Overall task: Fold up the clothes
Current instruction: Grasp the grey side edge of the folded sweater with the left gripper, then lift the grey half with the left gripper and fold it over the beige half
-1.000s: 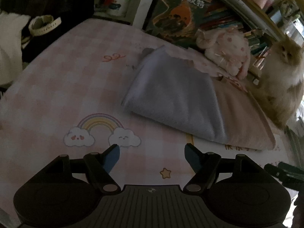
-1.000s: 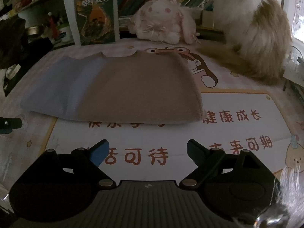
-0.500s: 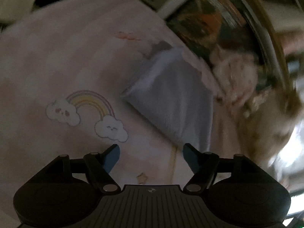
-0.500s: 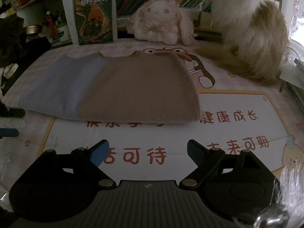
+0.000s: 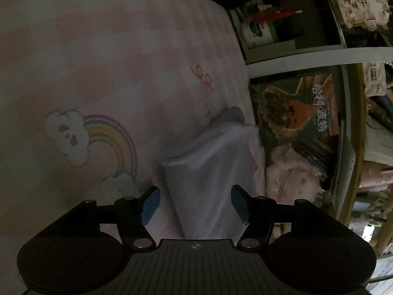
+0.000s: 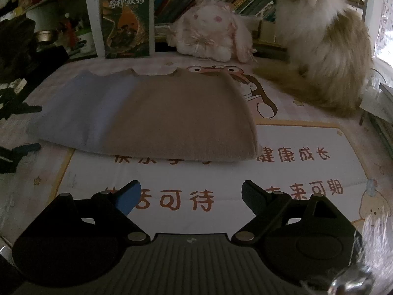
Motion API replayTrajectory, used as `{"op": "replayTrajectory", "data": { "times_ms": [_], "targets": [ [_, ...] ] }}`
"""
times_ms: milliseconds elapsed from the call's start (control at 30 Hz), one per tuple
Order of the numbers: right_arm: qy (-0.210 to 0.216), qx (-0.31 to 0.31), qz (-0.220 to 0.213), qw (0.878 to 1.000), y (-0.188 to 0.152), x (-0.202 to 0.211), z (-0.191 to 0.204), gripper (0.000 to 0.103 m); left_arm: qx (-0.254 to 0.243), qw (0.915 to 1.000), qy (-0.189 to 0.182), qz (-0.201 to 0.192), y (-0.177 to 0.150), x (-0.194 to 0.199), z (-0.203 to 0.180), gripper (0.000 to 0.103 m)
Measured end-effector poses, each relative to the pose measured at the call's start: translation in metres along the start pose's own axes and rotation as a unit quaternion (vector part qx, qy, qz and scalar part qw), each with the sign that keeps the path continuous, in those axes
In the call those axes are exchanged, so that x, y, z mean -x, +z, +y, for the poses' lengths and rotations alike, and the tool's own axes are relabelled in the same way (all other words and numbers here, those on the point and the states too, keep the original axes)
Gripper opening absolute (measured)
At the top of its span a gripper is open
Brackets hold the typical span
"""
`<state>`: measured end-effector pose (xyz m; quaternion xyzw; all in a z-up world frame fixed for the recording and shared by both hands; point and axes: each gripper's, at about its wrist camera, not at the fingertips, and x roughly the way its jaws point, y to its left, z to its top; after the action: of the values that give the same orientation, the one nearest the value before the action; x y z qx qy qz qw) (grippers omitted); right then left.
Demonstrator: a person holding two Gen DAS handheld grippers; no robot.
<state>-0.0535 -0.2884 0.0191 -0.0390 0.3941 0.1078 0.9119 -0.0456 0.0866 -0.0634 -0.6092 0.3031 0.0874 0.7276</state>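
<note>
2 low wrist views, shared garment (image 6: pixel 147 115)

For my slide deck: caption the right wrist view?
Open right gripper hovers before a folded blue-and-tan garment; cat watches.

Bedside clutter — pets and toys

A fluffy cat (image 6: pixel 326 41) sits beside a plush rabbit (image 6: pixel 208 36), near an upright book (image 6: pixel 126 22) — the printed bedsheet (image 6: pixel 282 172) shows a rainbow (image 5: pixel 108 142).
</note>
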Motion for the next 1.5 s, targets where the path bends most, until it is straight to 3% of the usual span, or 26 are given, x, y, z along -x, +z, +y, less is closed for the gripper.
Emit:
{"op": "replayTrajectory", "data": {
  "times_ms": [67, 133, 167, 233, 300, 367, 433, 467, 567, 700, 800, 1033, 1300, 1367, 1433, 1500],
  "targets": [
    [-0.001, -0.001, -0.001, 1.000, 0.000, 0.000, 0.001, 0.089, 0.006, 0.9999, 0.009, -0.001, 0.000, -0.006, -0.002, 0.050],
    [-0.001, 0.000, -0.002, 1.000, 0.000, 0.000, 0.002, 0.089, 0.019, 0.9996, 0.020, 0.001, 0.000, -0.010, 0.000, 0.025],
    [-0.001, 0.000, -0.002, 1.000, 0.000, 0.000, 0.002, 0.089, 0.020, 0.9995, 0.023, 0.001, 0.000, -0.011, 0.001, 0.023],
    [-0.001, 0.001, -0.003, 1.000, 0.001, 0.001, 0.003, 0.089, 0.003, 0.9997, 0.025, -0.002, -0.001, -0.011, -0.004, 0.012],
    [0.000, 0.001, -0.004, 1.000, 0.002, 0.001, 0.003, 0.089, -0.052, 0.9983, 0.023, -0.010, -0.004, -0.005, -0.018, 0.009],
    [0.000, 0.002, -0.005, 1.000, 0.003, 0.001, 0.004, 0.089, -0.149, 0.9885, 0.011, -0.025, -0.011, 0.003, -0.043, 0.009],
    [0.001, 0.002, -0.005, 1.000, 0.003, 0.001, 0.004, 0.089, -0.231, 0.9724, 0.002, -0.034, -0.020, 0.008, -0.062, 0.009],
    [0.001, 0.002, -0.006, 1.000, 0.004, 0.001, 0.004, 0.089, -0.252, 0.9672, 0.002, -0.036, -0.022, 0.008, -0.066, 0.009],
    [0.001, 0.004, -0.006, 1.000, 0.003, 0.002, 0.006, 0.089, -0.218, 0.9755, 0.019, -0.026, -0.014, 0.002, -0.057, 0.010],
    [-0.001, 0.001, -0.005, 1.000, 0.001, 0.003, 0.005, 0.089, -0.107, 0.9940, 0.022, 0.008, 0.005, -0.008, -0.025, 0.018],
    [-0.003, -0.002, -0.001, 1.000, 0.000, 0.004, 0.004, 0.089, -0.065, 0.9977, 0.013, 0.014, 0.010, -0.011, -0.009, 0.021],
    [-0.003, 0.011, 0.003, 1.000, -0.002, 0.004, 0.007, 0.089, -0.035, 0.9994, 0.007, -0.004, 0.011, -0.018, 0.005, 0.026],
    [-0.004, 0.014, 0.006, 1.000, -0.001, 0.002, 0.008, 0.089, -0.037, 0.9990, 0.012, -0.021, 0.010, -0.025, -0.002, 0.023],
    [-0.004, 0.014, 0.007, 1.000, 0.000, 0.001, 0.009, 0.089, -0.054, 0.9982, 0.015, -0.020, 0.010, -0.025, -0.008, 0.012],
    [-0.003, 0.017, 0.008, 1.000, 0.001, 0.000, 0.010, 0.089, -0.103, 0.9944, 0.001, -0.024, 0.007, -0.017, -0.021, 0.010],
    [-0.002, 0.021, 0.008, 1.000, 0.002, -0.001, 0.012, 0.089, -0.168, 0.9852, -0.016, -0.028, 0.003, -0.011, -0.036, 0.010]
  ]
}}
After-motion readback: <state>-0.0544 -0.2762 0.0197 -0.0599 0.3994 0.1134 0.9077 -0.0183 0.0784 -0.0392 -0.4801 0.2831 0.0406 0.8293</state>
